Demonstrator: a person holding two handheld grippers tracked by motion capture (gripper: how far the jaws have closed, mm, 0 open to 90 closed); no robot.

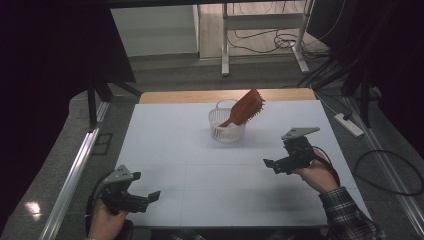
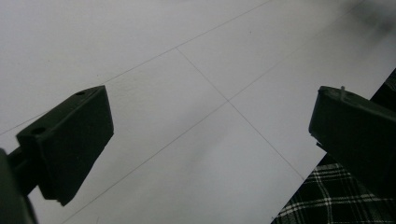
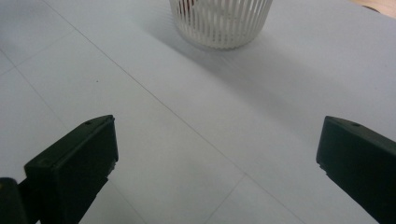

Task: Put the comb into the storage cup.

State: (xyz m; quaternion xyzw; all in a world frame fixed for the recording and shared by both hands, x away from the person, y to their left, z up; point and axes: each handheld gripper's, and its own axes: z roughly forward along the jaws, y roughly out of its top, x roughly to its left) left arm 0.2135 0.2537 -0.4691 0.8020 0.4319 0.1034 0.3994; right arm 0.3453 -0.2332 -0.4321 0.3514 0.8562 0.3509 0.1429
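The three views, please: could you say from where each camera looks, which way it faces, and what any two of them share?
High view: above the person's side, facing forward and down on the table; both forearms, the left gripper and the right gripper show.
Left gripper view: rides the left gripper, facing down at the table; open jaws and a plaid sleeve show.
Right gripper view: rides the right gripper, facing the white basket; open jaws show.
Shared: high and right gripper views both show the basket; the brush leans in it.

Open table all around the basket

Only the white slatted basket (image 1: 227, 125) with its leaning brown hairbrush (image 1: 246, 107) blocks passage; the white tabletop (image 1: 210, 170) nearer than it lies bare.
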